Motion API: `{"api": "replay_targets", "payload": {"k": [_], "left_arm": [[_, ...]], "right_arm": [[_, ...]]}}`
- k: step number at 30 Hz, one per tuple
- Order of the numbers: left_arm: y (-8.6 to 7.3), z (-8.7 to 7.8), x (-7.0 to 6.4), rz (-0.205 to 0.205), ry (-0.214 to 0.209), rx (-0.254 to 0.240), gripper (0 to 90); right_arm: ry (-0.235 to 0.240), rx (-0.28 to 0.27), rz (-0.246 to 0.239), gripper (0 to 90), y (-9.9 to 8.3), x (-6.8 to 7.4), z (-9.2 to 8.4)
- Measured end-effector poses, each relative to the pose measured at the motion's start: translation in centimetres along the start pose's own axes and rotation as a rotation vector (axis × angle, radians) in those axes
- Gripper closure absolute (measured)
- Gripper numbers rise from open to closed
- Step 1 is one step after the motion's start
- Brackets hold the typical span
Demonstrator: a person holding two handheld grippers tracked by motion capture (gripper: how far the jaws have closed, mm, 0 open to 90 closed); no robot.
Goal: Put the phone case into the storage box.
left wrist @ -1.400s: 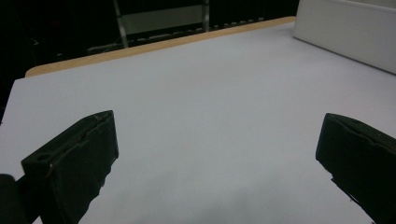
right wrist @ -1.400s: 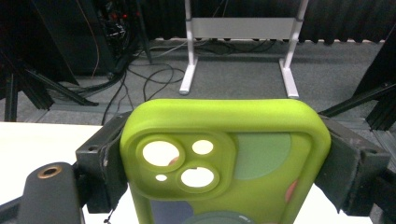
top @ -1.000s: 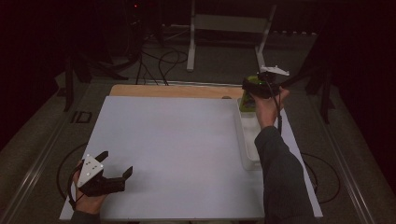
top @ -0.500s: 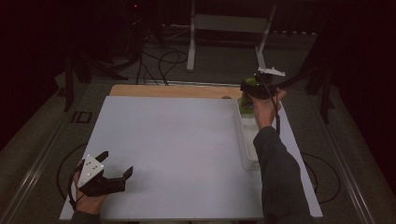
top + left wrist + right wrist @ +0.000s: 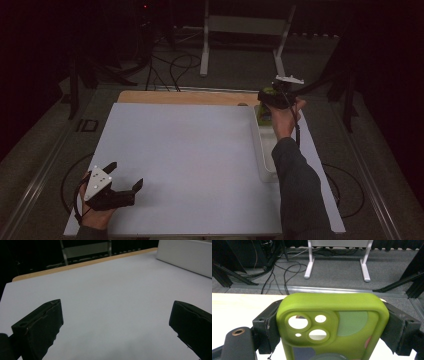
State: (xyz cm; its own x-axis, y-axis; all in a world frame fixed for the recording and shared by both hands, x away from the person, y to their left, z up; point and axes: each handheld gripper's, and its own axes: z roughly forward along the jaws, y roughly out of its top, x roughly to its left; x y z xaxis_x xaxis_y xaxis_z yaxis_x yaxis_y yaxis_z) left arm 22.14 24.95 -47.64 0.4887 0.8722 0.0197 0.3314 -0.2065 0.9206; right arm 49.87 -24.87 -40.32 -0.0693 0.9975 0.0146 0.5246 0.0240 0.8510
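A lime-green phone case with camera cut-outs is clamped between the two black jaws of my right gripper. In the high view that right gripper is held above the far end of a white tray at the table's right side, with the green case showing under it. My left gripper rests at the near left corner of the white table top, open, with nothing between its jaws. Its own view looks across bare white surface between wide-apart fingers.
The long white tray runs along the right side of the table. A wooden strip edges the far side. Beyond it are a white stand's legs and cables on the floor.
The right gripper with the green case has lifted slightly and shifted a little away from me. The left gripper has stayed put.
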Motion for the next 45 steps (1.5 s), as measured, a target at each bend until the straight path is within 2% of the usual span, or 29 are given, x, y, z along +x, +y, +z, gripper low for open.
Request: {"api": "replay_targets", "payload": {"k": [18,40,45], "left_arm": [[0.0,0.1,-0.1,0.004,-0.005,0.002,0.0],[0.0,0.1,-0.1,0.004,-0.004,0.003,0.0],[0.0,0.0,0.0,0.0,-0.003,-0.001,0.0]], "right_arm": [[-0.013,0.039,-0.014,15.5,-1.0,0.1,1.0],[-0.02,0.056,-0.017,15.4,-1.5,0.5,1.9],[-0.038,0.062,-0.026,15.3,-1.6,0.5,2.1]]}}
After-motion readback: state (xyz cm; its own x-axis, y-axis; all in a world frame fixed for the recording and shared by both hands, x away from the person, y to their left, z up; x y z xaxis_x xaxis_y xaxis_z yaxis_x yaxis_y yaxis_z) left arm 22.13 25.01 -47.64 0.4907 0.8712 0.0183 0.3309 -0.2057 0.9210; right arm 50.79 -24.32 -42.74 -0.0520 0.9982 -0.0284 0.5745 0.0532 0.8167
